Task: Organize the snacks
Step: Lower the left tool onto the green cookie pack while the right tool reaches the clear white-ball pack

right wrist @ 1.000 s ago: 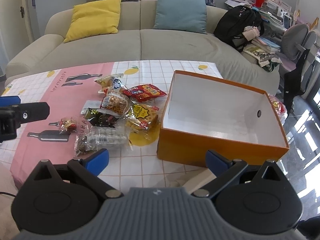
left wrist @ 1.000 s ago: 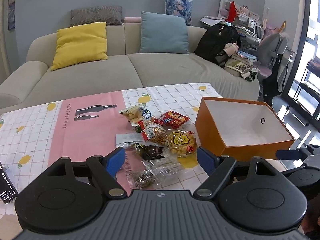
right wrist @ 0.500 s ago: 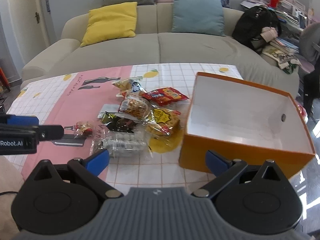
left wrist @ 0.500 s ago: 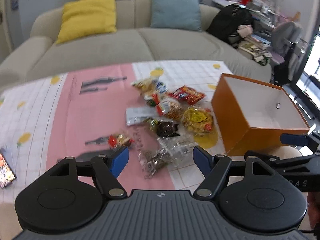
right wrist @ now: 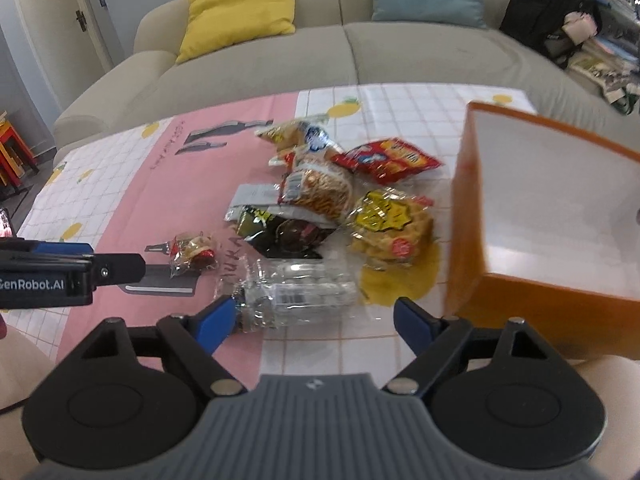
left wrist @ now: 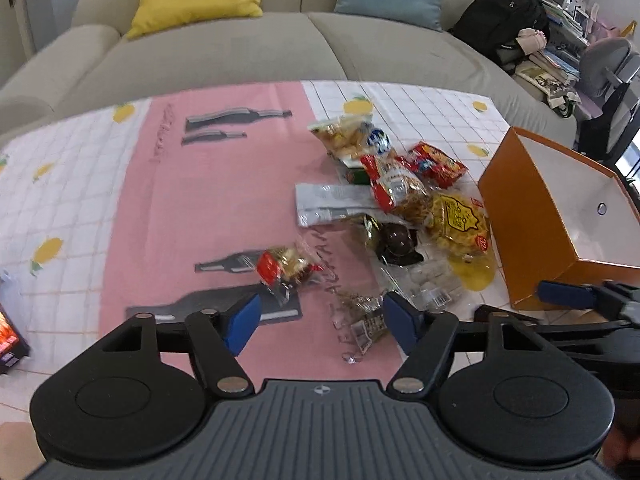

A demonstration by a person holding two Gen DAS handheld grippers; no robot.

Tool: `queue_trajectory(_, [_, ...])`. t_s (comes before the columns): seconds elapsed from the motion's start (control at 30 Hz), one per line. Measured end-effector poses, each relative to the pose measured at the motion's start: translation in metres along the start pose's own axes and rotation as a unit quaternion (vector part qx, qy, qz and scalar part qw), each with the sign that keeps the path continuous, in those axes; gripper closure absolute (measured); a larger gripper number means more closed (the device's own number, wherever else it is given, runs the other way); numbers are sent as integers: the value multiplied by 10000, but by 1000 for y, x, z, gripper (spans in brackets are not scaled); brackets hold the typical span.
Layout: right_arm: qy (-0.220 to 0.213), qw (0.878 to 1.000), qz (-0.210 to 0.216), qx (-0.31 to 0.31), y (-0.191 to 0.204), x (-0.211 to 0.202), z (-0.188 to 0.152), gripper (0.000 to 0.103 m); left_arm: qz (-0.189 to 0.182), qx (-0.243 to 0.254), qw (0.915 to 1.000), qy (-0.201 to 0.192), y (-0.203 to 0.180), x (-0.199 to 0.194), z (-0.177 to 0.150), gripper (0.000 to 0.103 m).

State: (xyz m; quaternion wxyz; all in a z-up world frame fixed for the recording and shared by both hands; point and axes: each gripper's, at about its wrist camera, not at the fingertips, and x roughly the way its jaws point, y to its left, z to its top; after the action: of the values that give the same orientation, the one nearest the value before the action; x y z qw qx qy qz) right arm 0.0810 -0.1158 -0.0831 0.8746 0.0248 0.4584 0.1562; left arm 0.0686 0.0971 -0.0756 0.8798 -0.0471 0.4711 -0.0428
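Several snack packets lie in a heap on the table: a red packet [right wrist: 390, 158], a yellow packet [right wrist: 390, 224], a black packet [right wrist: 286, 232], a clear wrapped pack [right wrist: 298, 294] and a small candy packet [left wrist: 286, 268]. An open orange box [right wrist: 532, 216] with a white inside stands right of the heap. My left gripper [left wrist: 320, 322] is open and empty, just short of the small candy packet. My right gripper [right wrist: 312, 320] is open and empty, its fingers either side of the clear pack's near end.
The table wears a pink and white checked cloth [left wrist: 192, 216]. A phone [left wrist: 10, 336] lies at its left edge. A beige sofa [left wrist: 280, 44] with yellow and blue cushions stands behind. A black backpack [left wrist: 504, 24] sits at the right.
Both grippers have moved forward and tilted down toward the snack heap. The left one has swung left toward the small candy packet. Nothing has been picked up.
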Motion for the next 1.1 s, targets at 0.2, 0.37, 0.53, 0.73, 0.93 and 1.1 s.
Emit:
queue_trajectory(0.2, [304,9982,-42,506,-10,30,5,32,-360,189,9990,161,-3,19,-4,35])
queue_trajectory(0.37, [487,9932,-40,1057,-19,47,8,33,-496,165,9980,367,-5,40,-2,41])
queue_trajectory(0.53, [591,9854,-39,1597,-23,60,12,31,-457,282,9976,447,-10,54,3,42])
queue_trajectory(0.73, [852,9635,-356,2512,-30,83,20,8,-471,432,9964,561,-9,63,3,42])
queue_trajectory(0.93, [1048,9486,-329,2969,-33,106,19,6,-617,652,9934,714,-11,73,1,41])
queue_trajectory(1.1, [1140,9625,-265,2449,-25,111,19,13,-738,617,9921,810,-11,79,-1,40])
